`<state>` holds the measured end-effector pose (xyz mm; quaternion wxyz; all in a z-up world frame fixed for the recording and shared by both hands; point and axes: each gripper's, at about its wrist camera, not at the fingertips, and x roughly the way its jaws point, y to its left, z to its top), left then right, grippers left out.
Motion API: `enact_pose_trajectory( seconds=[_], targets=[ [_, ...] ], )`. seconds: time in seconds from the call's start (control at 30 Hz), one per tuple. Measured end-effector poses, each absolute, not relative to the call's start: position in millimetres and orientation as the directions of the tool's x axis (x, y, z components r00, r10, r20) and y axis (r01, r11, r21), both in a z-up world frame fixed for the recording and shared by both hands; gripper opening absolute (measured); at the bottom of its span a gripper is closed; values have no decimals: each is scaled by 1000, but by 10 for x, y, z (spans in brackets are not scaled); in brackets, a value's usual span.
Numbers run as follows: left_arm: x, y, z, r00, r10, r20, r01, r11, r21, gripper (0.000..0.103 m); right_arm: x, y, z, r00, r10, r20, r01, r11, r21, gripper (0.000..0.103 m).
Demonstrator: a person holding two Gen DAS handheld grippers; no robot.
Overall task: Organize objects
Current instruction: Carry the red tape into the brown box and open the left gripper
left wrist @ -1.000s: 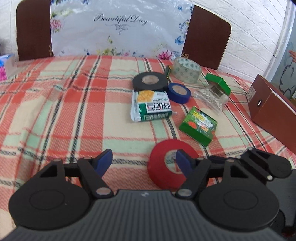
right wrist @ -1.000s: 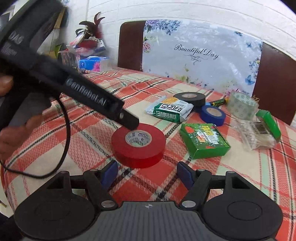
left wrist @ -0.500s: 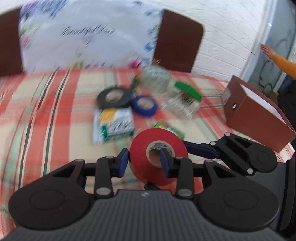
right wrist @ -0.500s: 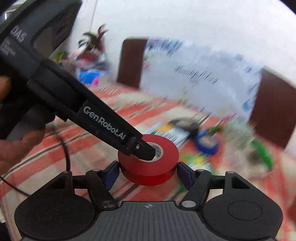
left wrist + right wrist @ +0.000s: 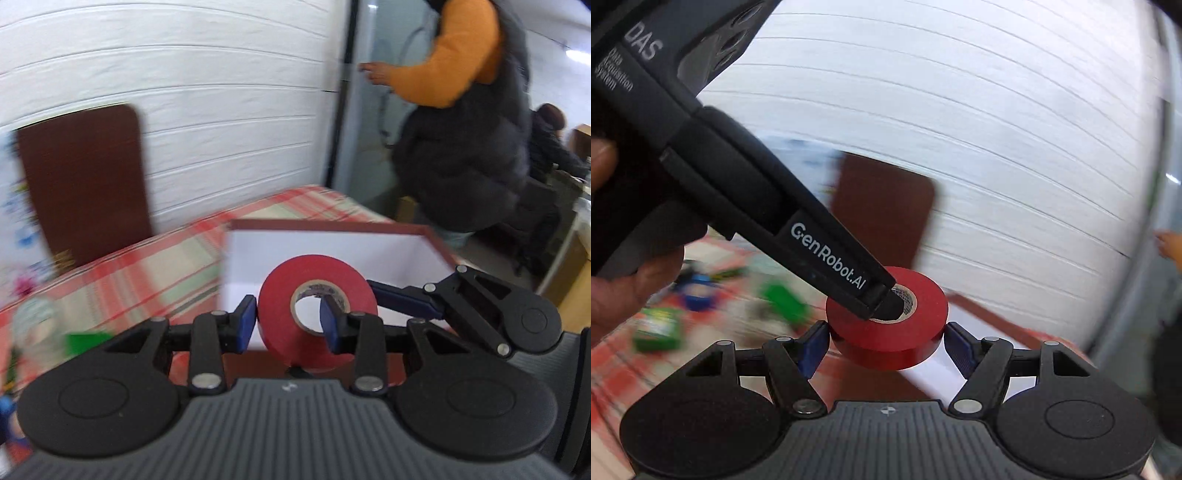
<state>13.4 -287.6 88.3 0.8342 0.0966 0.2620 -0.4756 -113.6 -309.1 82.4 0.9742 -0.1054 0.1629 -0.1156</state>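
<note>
My left gripper (image 5: 288, 323) is shut on a red tape roll (image 5: 280, 299), one finger on its outer rim and the other through its core. It holds the roll above the near edge of an open brown box (image 5: 332, 230) with a white inside. In the right wrist view the same roll (image 5: 916, 325) sits between my right gripper's fingers (image 5: 812, 347), and the left gripper's finger (image 5: 882, 299) enters its core. The right gripper (image 5: 886, 347) spans the roll from both sides; its pads look at or just off the rim. The box (image 5: 982, 314) lies just beyond.
The plaid tablecloth (image 5: 147, 269) carries blurred items at the left: green boxes (image 5: 657, 328), a blue tape roll (image 5: 698, 291), a clear tape roll (image 5: 33, 317). A brown chair back (image 5: 81, 177) stands by the white wall. A person in orange and black (image 5: 461, 110) stands right of the table.
The left gripper closed on the red roll, lifted it off the cloth and carried it right to the brown box. The right gripper moved along with it, staying around the roll.
</note>
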Motion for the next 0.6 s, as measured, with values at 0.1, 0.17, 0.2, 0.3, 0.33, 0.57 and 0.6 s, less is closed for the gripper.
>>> enact_pose_trajectory(
  seconds=[0.1,0.17,0.2,0.3,0.33,0.57,0.6],
  targets=[
    [30,-3389,804,356,-766,-535,880,468,-85,40,-1352,-3603,835,888,-323,-328,272,943,-193,67],
    [-23,-3642,734,327,-768,-551,894,440,-83,39,-1447,-3876,800,865,-347,-363,310,937,-158,67],
    [-43,-3741,700,315,-768,-558,898,431,-86,39,-1481,-3983,773,855,-357,-376,326,934,-146,67],
    [-43,-3953,584,286,-763,-579,903,417,-104,40,-1523,-4193,685,830,-385,-404,361,922,-137,67],
    [-66,-3992,569,281,-761,-585,903,417,-109,40,-1549,-4234,653,822,-392,-413,371,919,-132,67],
    [-199,-4022,548,263,-756,-600,911,399,-103,40,-1321,-4234,612,823,-425,-377,416,903,-108,67],
    [-195,-3978,580,273,-760,-590,910,403,-97,40,-1330,-4221,630,833,-417,-362,413,906,-94,67]
  ],
)
